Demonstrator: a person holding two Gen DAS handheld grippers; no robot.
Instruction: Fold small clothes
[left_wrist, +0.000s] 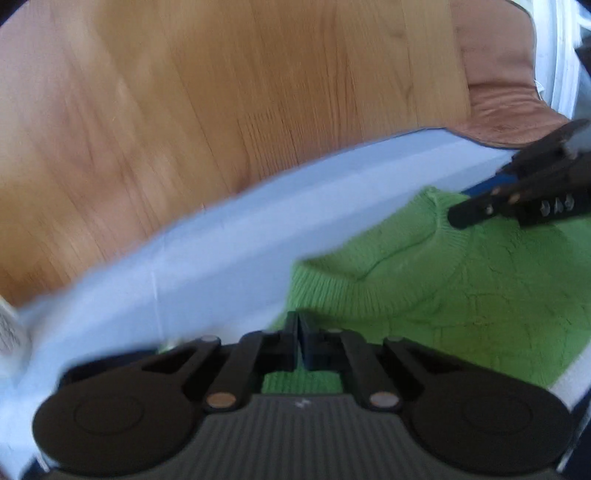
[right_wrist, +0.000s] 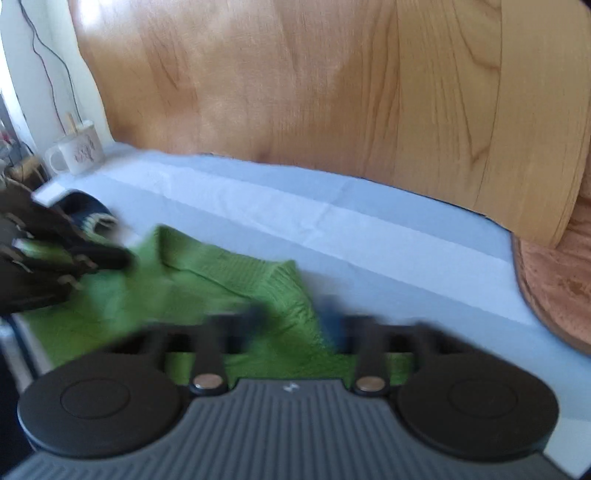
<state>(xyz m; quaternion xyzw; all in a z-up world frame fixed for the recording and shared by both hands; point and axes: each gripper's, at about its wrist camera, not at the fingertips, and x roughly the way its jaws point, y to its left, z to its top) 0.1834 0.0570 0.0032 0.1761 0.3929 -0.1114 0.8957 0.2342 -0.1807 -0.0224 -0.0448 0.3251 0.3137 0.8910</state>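
The left tongs (left_wrist: 298, 325) are pinched tight, and they sit right at the near edge of the green sweater (left_wrist: 443, 288). I think they grip that edge so it can be lifted and folded over (the picture is too blurry to see any yarn between the tips). From the left camera, the right tongs (left_wrist: 456, 216) poke in from 3 o'clock and sit at the sweater's collar. In their own camera the picture is very smeared. Green knit fills the space between the two tips, so they seem to be nipping a fold of it, but I cannot tell for sure. Holding two spots probably keeps the sweater flat while it folds. The sweater lies on a pale blue cloth (right_wrist: 332, 221) spread over the desk. A white mug (right_wrist: 75, 151) stands far off at 10 o'clock, out of the way.
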